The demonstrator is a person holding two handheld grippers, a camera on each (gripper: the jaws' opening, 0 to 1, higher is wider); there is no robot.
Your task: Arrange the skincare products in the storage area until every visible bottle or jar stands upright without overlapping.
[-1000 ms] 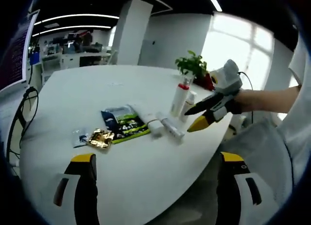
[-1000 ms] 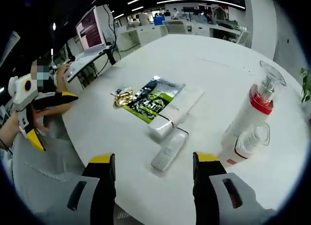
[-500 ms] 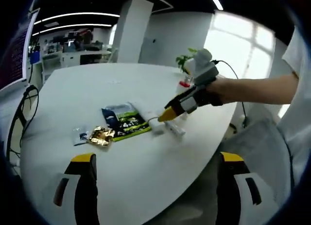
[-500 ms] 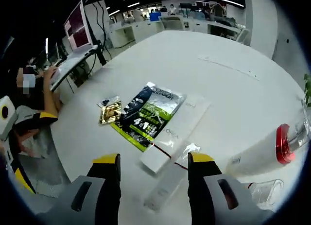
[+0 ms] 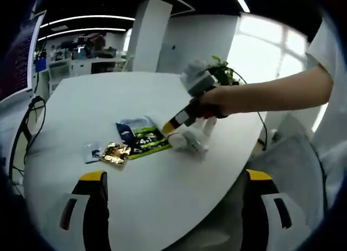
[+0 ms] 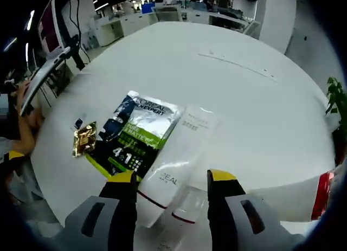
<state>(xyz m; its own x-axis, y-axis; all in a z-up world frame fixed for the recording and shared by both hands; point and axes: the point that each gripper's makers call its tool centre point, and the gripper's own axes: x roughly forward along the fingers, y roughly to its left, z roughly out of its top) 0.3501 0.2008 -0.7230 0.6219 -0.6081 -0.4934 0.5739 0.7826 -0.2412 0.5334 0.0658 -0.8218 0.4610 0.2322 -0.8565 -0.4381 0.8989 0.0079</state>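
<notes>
1. Two yellow-tipped jaws of the left gripper (image 5: 172,178) stand wide apart over the white table (image 5: 81,99).
2. On the table lie a gold packet (image 6: 84,138), then a green and black sachet (image 6: 133,134), then a white tube (image 6: 176,153) lying flat.
3. The right gripper (image 6: 171,179) has its jaws spread, one on each side of the tube's low end.
4. A white bottle with a red band (image 6: 303,194) sits far right.

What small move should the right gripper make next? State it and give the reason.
Probably ease the right gripper down and close on the white tube. Its open fingers sit over the tube's near end, and the tube lies flat on the table beside the green packet, not upright.
</notes>
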